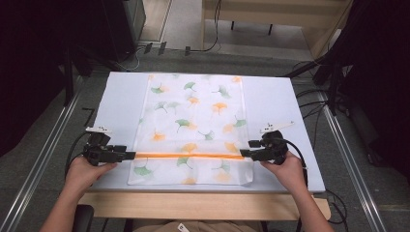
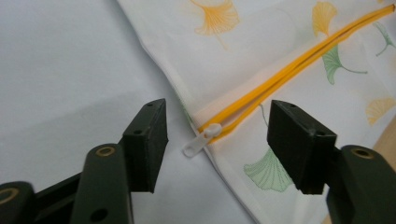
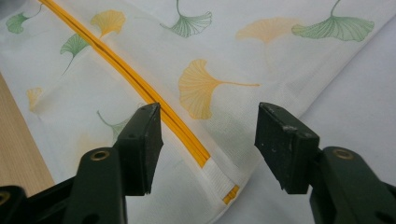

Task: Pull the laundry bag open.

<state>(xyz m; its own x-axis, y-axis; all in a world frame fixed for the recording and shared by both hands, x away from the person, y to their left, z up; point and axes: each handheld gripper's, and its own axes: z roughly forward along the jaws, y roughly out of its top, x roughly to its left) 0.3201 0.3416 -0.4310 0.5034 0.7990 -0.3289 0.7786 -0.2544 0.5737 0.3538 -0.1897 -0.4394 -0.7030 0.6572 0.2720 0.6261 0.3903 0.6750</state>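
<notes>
pale matte table (image 1: pixel 121 96) | thin leaf-print pouch (image 1: pixel 193 121), orange zipper (image 1: pixel 188 155) | both grippers wide, empty

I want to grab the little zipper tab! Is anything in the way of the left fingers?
Nothing visible. The zipper pull lies bare on the leaf-print bag's edge, between the left gripper's open fingers, untouched.

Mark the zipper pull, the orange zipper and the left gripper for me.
zipper pull (image 2: pixel 201 140), left gripper view, on its white tab.
orange zipper (image 1: pixel 188 155), high view, mid-length of the band.
left gripper (image 2: pixel 217 140), left gripper view, midway between its open jaws.
</notes>
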